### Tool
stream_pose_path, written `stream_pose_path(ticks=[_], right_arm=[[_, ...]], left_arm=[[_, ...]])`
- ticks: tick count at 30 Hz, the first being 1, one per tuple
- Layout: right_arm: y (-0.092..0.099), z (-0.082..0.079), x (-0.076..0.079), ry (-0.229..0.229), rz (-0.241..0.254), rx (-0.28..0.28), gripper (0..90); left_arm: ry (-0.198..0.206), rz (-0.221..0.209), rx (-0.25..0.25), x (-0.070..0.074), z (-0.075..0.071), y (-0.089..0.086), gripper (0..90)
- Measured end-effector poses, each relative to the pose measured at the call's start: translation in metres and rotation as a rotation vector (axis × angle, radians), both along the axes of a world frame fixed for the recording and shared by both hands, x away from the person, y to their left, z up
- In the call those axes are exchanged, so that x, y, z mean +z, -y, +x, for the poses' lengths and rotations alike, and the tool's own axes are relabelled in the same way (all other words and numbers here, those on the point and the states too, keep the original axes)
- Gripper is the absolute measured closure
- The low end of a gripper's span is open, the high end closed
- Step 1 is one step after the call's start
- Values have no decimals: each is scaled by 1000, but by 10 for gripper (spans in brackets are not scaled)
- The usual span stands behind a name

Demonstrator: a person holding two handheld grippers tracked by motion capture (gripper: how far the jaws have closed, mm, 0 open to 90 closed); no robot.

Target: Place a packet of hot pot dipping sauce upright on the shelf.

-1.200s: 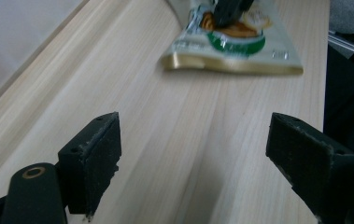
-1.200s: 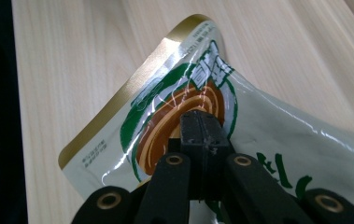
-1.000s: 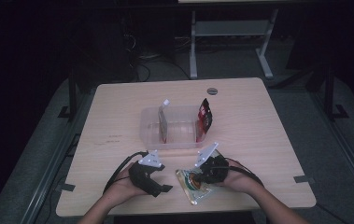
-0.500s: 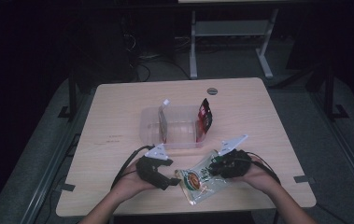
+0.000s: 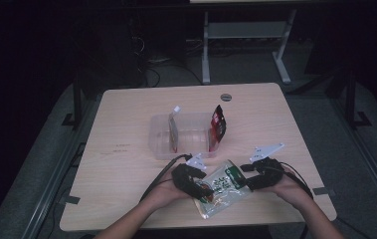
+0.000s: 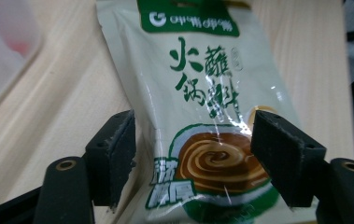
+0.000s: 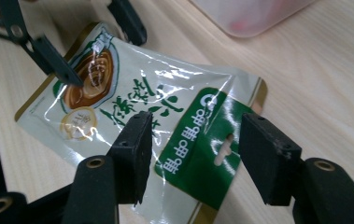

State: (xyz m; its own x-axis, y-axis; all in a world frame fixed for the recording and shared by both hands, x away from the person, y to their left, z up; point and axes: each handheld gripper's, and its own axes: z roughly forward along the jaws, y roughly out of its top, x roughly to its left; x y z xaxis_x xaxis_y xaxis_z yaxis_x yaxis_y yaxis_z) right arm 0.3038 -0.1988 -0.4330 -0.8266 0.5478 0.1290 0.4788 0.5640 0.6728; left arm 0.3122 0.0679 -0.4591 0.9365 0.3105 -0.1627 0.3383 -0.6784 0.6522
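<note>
On table (image 5: 126, 149), glossy pouch (image 5: 219, 188), green header, possibly sauce

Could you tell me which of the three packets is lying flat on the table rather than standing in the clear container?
The green-and-white sauce packet between both grippers; the red packet and the pale packet stand upright in the container.

bottom edge of sauce packet (image 6: 207, 140) cut off in left gripper view; clear box (image 7: 254, 14) blurred and cropped at top of right gripper view.
</note>
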Motion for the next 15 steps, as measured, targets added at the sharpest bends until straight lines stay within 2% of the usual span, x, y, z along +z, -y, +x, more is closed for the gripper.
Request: stream_pose_path(ticks=[1, 4, 7, 11, 15], right_arm=[[1, 0, 0, 3, -1, -7, 442], [3, 1, 2, 15, 13, -21, 443], [3, 1, 3, 13, 20, -28, 440], [2, 1, 2, 15, 19, -34, 434], [3, 2, 2, 13, 25, -43, 427]], left_arm=[[2, 18, -5, -1, 0, 1, 324], [25, 17, -3, -3, -3, 1, 361], [67, 33, 11, -3, -6, 1, 458], [55, 16, 25, -3, -4, -1, 594], [42, 15, 23, -3, -3, -1, 770]])
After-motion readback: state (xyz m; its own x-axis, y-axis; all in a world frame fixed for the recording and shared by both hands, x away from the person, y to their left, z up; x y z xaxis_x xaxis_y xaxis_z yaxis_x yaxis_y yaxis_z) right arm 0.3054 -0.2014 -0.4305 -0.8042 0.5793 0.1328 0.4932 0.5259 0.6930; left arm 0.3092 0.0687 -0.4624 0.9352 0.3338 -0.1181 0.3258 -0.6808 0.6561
